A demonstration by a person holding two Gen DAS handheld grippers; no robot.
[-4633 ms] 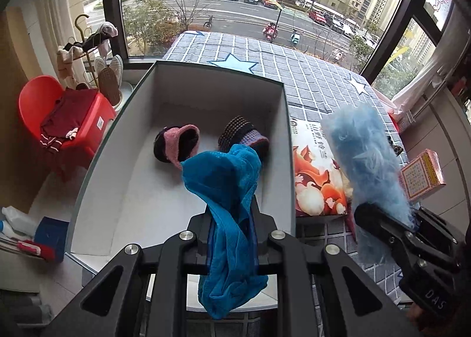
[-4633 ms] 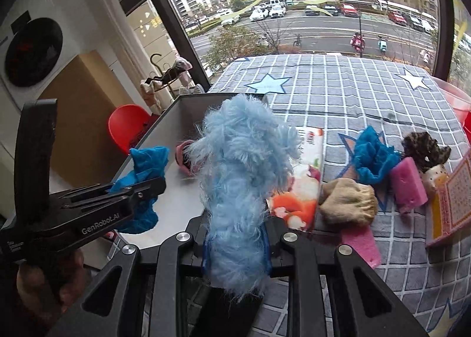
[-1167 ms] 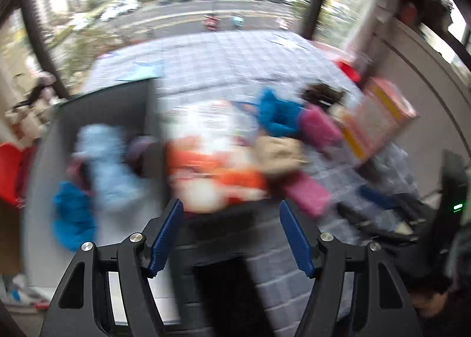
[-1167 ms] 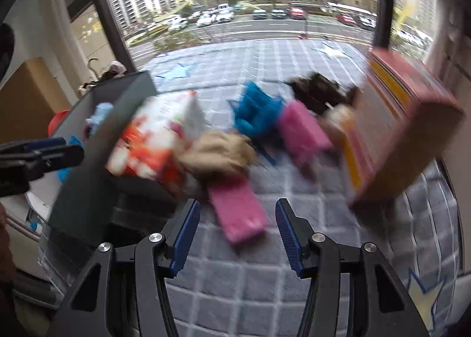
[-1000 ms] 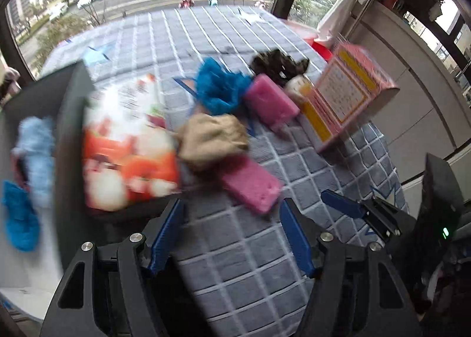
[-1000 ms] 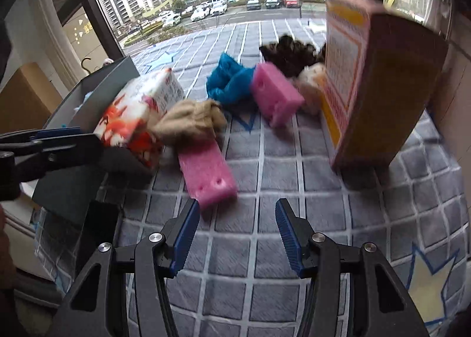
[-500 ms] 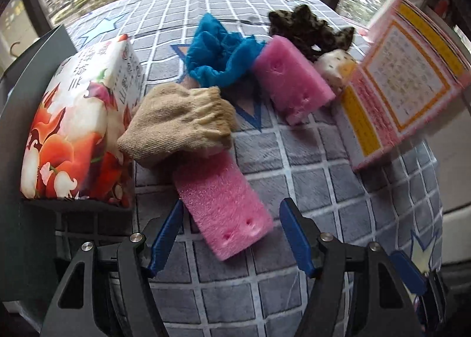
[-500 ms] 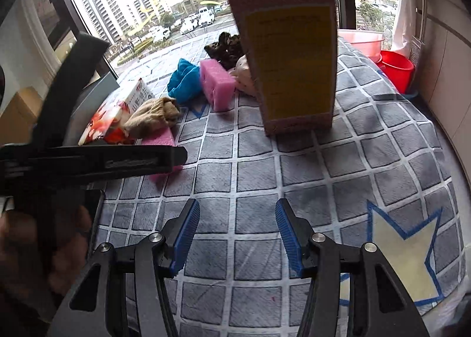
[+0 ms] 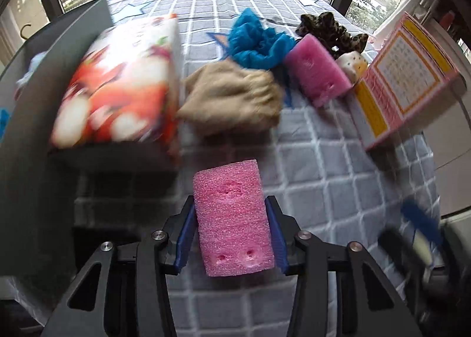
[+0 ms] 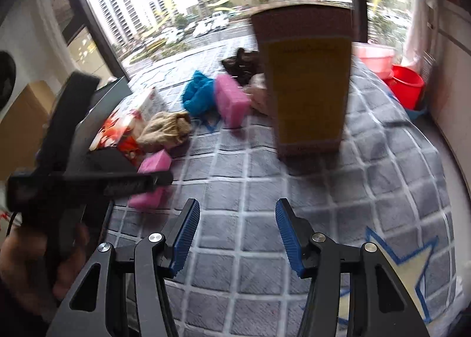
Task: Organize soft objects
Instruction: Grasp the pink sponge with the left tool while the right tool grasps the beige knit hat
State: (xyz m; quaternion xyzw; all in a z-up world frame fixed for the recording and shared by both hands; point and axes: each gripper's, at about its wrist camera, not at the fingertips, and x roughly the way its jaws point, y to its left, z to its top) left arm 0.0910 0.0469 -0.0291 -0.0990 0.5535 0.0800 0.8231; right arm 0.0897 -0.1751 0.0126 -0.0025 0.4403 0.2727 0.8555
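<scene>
Left claw (image 9: 231, 234) has just closed onto the near pink sponge (image 9: 234, 219) on the grid-cloth table (image 9: 323, 190), ready for boxing; right claw (image 10: 237, 237) hangs spread, empty.

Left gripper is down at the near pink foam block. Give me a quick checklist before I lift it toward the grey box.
1. Near pink foam block sits between the left gripper pads: ok; the jaws have just been closing.
2. Pads firmly pressing the foam: cannot tell.
3. Beige knitted sock apart from the block: ok.
4. Right gripper open and empty, off to the side: ok.
5. Printed tissue pack leaning by the grey box edge, path clear: cannot tell.
</scene>
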